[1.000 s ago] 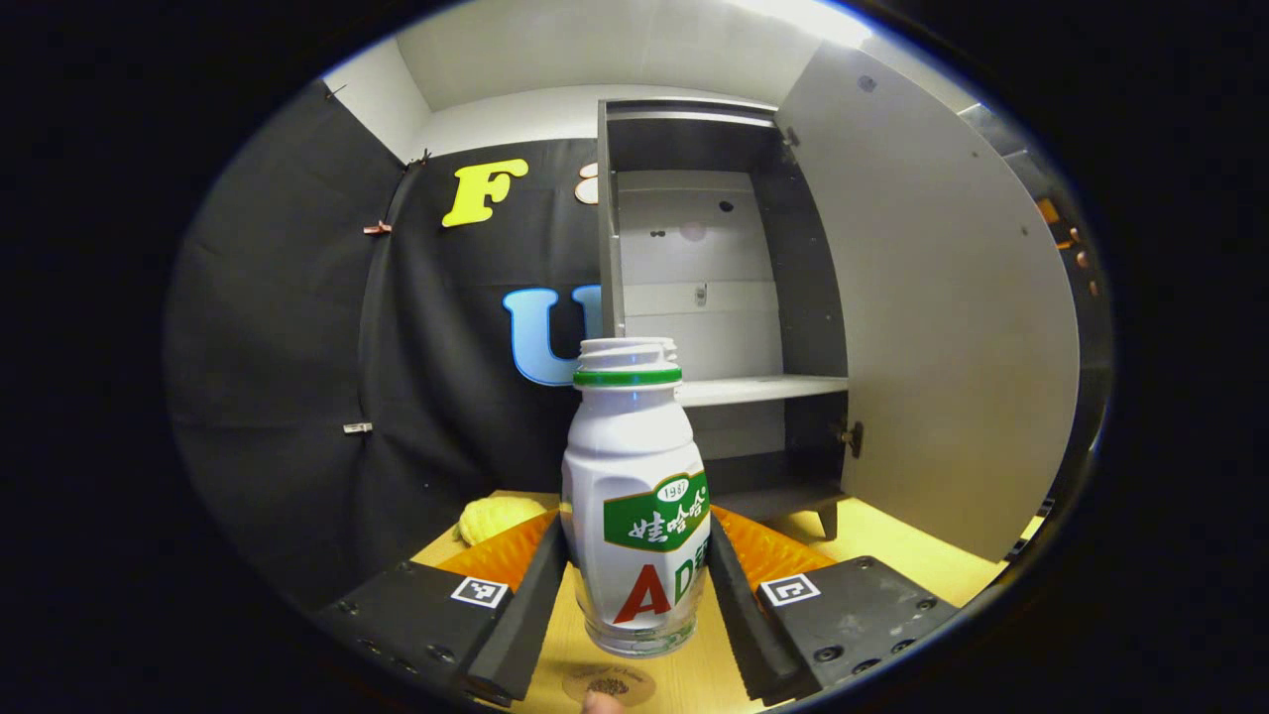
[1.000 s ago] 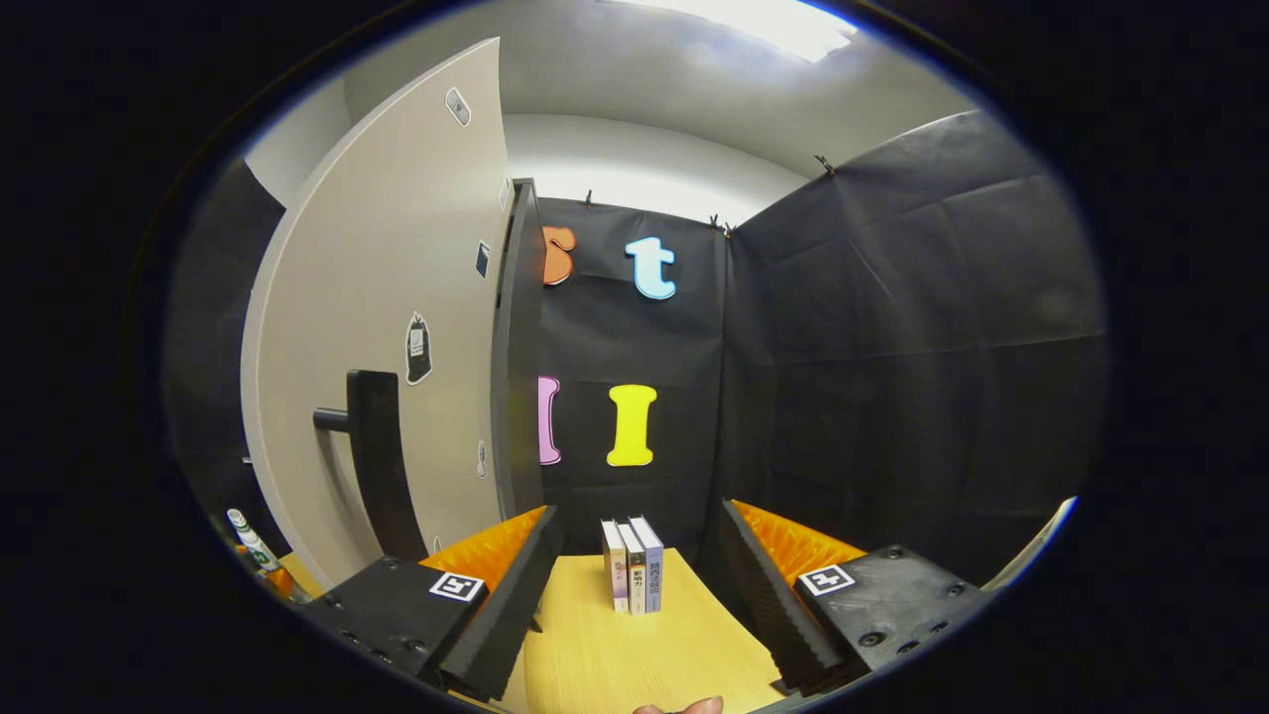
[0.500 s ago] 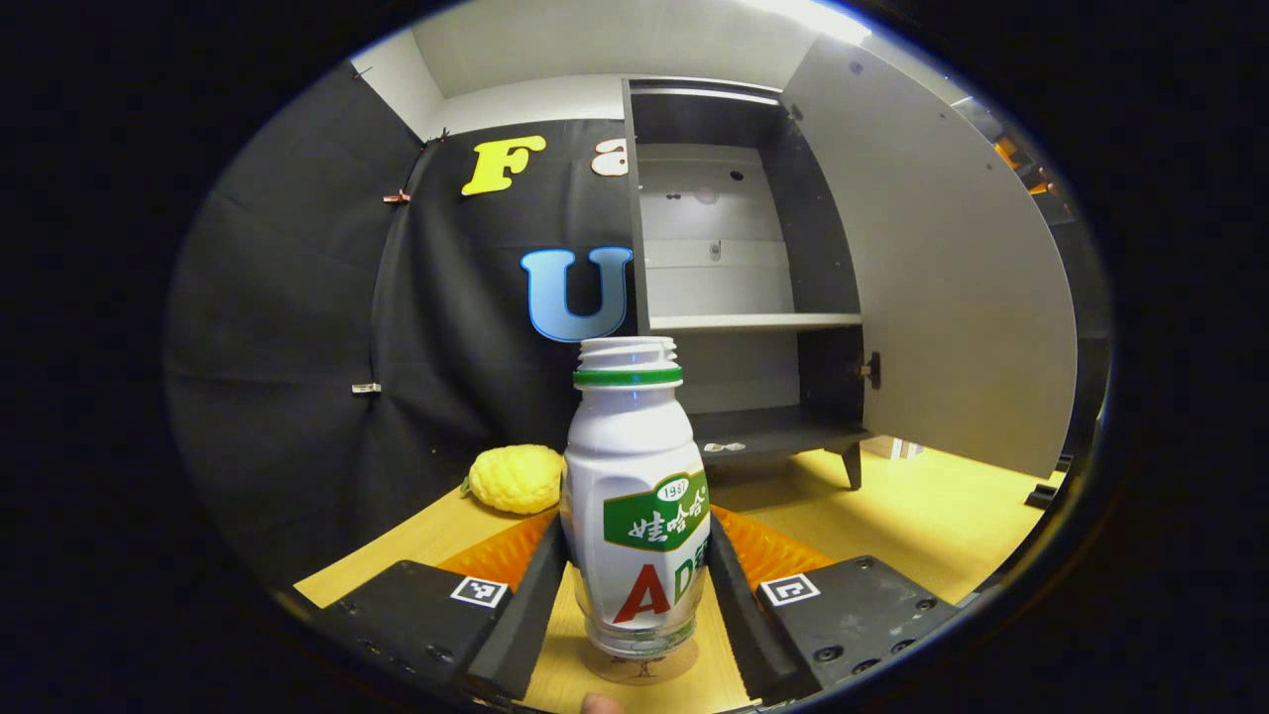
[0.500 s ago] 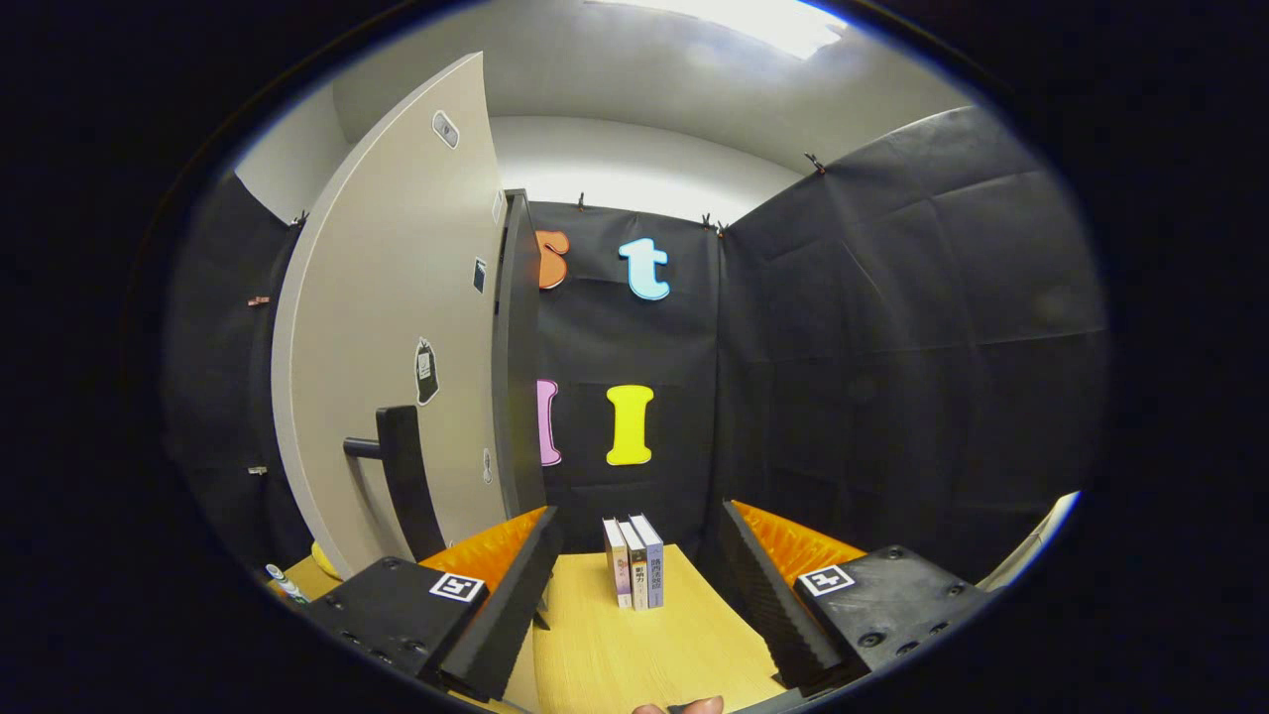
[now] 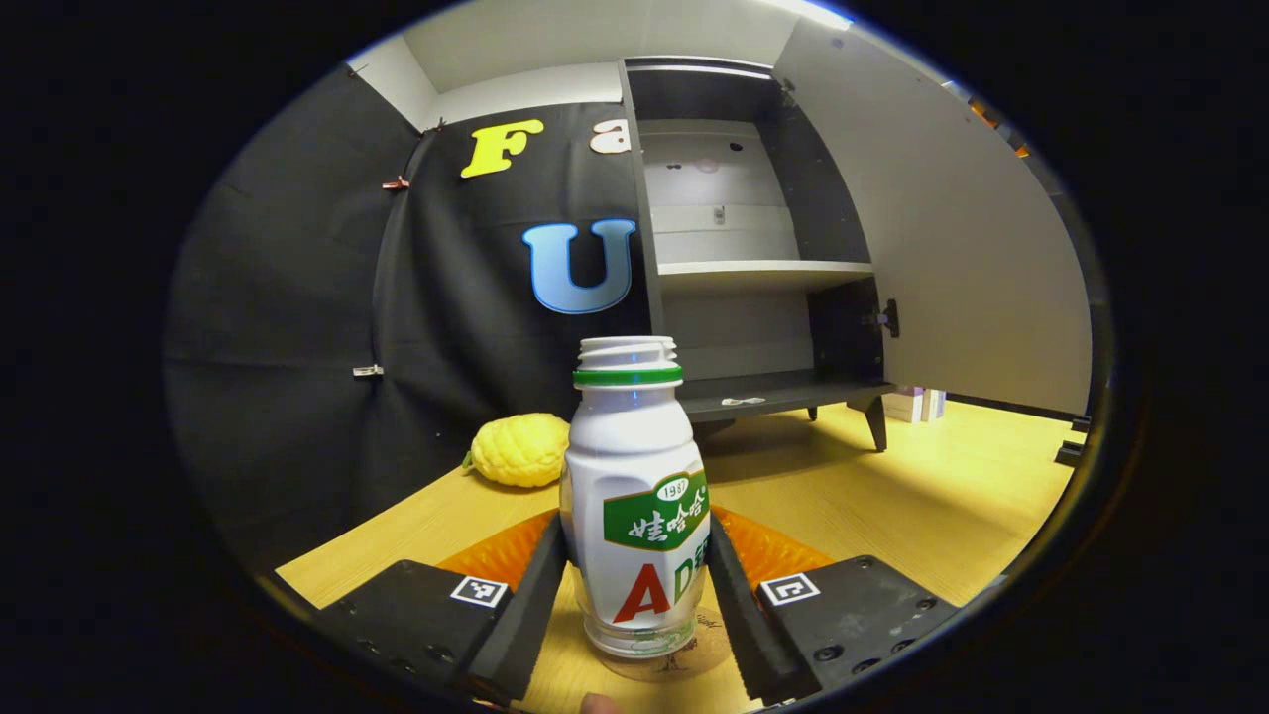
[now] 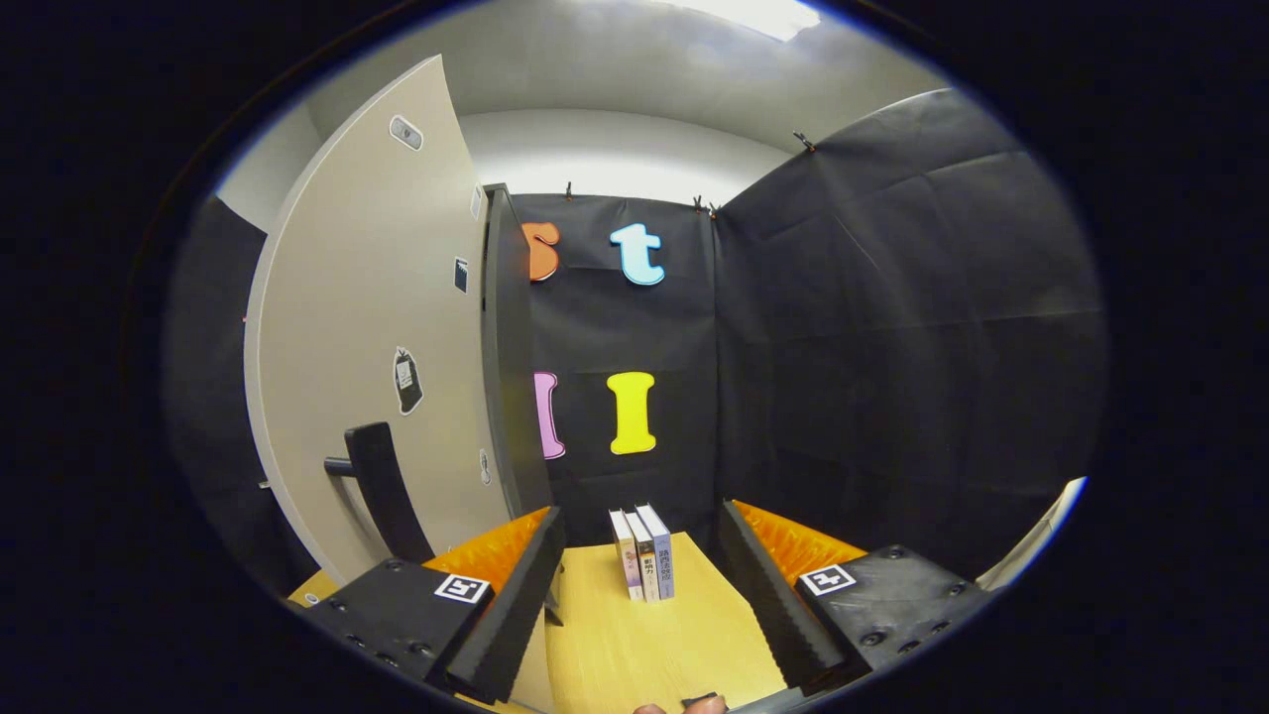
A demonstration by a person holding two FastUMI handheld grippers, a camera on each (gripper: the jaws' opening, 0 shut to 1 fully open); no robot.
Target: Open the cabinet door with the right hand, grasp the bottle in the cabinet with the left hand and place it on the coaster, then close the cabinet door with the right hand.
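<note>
In the left gripper view a white bottle [image 5: 634,496] with a green neck ring and no cap stands upright, and my left gripper [image 5: 634,605] is shut on its lower body. Its base sits at a round brown coaster [image 5: 684,656] on the wooden table; contact with it cannot be told. Behind it stands the grey cabinet [image 5: 753,268], its door [image 5: 952,228] swung wide to the right. In the right gripper view my right gripper [image 6: 639,595] is open with nothing between its fingers. The cabinet door [image 6: 377,327] and its dark handle [image 6: 382,486] stand to its left.
A yellow bumpy fruit [image 5: 520,448] lies on the table left of the bottle, near the booth wall. A small white scrap [image 5: 742,401] rests on the cabinet's bottom shelf. Three small books [image 6: 644,563] stand upright ahead of the right gripper. The wooden table [image 5: 892,486] stretches right.
My left gripper has drawn back and down with the bottle, so the cabinet looks farther off and the bottle's base has reached the coaster. The right gripper has barely shifted.
</note>
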